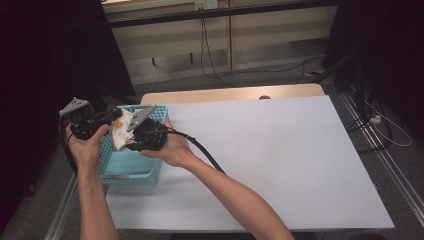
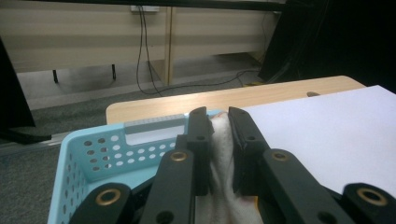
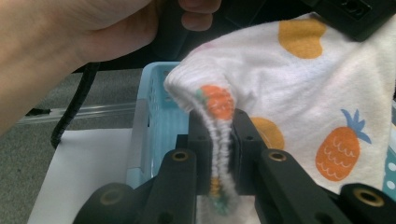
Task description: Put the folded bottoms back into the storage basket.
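Note:
A white cloth point(image 1: 121, 131) printed with orange pineapples hangs over a light blue basket point(image 1: 131, 167) at the table's left edge. Both grippers hold it. My left gripper point(image 1: 114, 118) points right and is shut on the cloth's upper part. In the left gripper view the white cloth point(image 2: 220, 154) is pinched between the left gripper's point(image 2: 218, 120) black jaws, above the basket point(image 2: 88, 154). My right gripper point(image 1: 131, 144) points left, shut on the cloth's lower part. In the right gripper view the right gripper point(image 3: 219, 122) clamps a folded edge of the cloth point(image 3: 299, 93).
A white sheet point(image 1: 280, 160) covers the table to the right of the basket. A wooden strip point(image 1: 235, 93) runs along the table's far edge. Cables trail on the floor beyond. The person's other hand point(image 3: 70, 42) is close in the right gripper view.

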The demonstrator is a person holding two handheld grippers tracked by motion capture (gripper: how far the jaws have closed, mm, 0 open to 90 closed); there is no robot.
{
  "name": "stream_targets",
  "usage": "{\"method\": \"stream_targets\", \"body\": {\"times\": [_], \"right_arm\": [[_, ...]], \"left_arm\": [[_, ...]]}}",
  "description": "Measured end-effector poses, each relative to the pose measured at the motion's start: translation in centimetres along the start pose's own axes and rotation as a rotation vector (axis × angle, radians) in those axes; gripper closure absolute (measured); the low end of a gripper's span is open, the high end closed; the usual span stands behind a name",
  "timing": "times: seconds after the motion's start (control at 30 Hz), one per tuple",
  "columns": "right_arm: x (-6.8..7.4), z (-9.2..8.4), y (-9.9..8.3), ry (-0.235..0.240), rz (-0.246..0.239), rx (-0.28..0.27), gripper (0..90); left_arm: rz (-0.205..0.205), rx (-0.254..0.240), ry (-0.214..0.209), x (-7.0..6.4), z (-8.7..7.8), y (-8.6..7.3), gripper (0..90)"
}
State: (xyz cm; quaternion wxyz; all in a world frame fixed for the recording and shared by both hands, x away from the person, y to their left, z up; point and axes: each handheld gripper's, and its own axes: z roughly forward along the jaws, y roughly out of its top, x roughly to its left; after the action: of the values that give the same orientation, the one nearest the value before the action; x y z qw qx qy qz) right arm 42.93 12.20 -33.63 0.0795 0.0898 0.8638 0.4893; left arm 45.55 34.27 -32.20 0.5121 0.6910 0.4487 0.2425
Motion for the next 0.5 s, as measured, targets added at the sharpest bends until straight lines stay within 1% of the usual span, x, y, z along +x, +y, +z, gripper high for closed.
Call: {"method": "stream_targets", "body": {"times": [0.23, 0.33, 0.5], "right_arm": [[0.0, 1.3, 0.3, 0.02, 0.004, 0.003, 81.5], [0.0, 1.9, 0.2, 0.023, 0.007, 0.008, 81.5], [-0.2, 2.7, -0.3, 0.024, 0.023, 0.019, 81.5]], "left_arm": [[-0.001, -0.003, 0.016, 0.7, -0.5, -0.3, 80.1], [0.005, 0.012, 0.03, 1.0, -0.3, -0.6, 80.1], [-0.005, 0.031, 0.039, 1.5, 0.1, -1.3, 80.1]]}}
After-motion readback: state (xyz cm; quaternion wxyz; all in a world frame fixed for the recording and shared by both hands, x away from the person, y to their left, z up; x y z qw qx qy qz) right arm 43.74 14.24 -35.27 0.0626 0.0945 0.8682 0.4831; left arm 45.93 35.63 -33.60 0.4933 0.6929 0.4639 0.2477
